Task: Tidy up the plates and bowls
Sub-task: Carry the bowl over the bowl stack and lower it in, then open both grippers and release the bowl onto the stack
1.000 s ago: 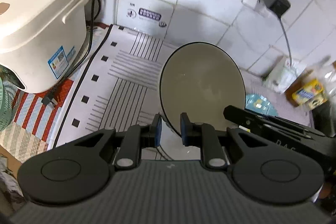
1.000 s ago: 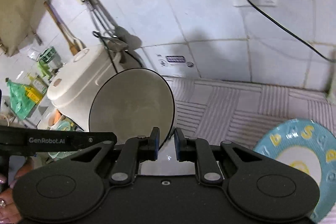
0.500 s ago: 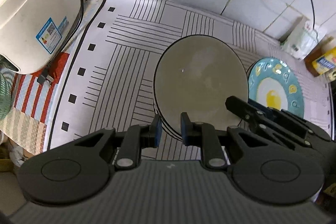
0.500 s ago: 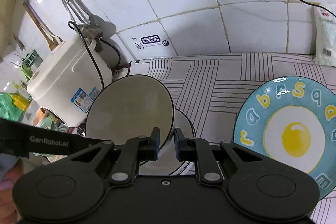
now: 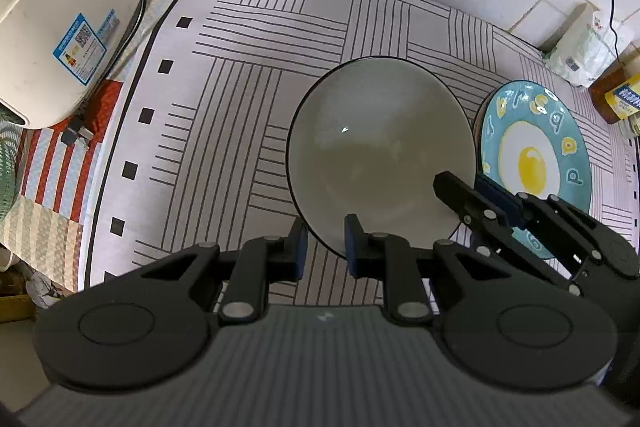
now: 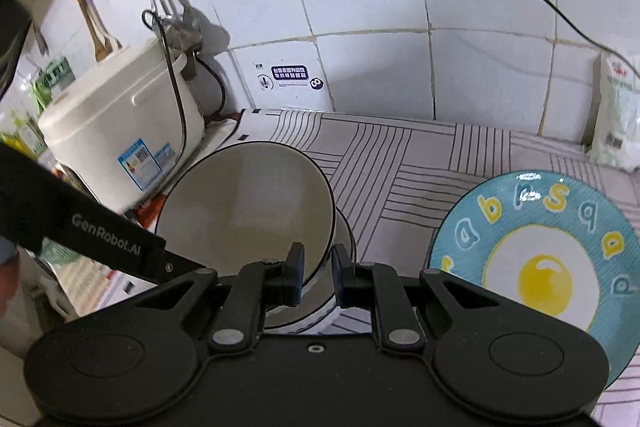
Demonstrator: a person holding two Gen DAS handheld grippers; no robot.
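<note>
Grey bowl sits centre of the left wrist view, tipped up, w/ both tools on its rim – left tool clenched on the near edge, right tool clenched on the rim at the side. In the right wrist view it hangs just over a second bowl at bottom centre – whether they touch, can't tell. Egg plate lies flat on the striped surface, right of the bowls. Rice cooker is upper left.

Handling, as a guess: glazed ceramic, so stiff, fairly heavy, slick and chippable. The rim is the only thin part to pinch; two grips on separate parts of the rim stop it swinging. Lower it gently to nest, no drop.
</note>
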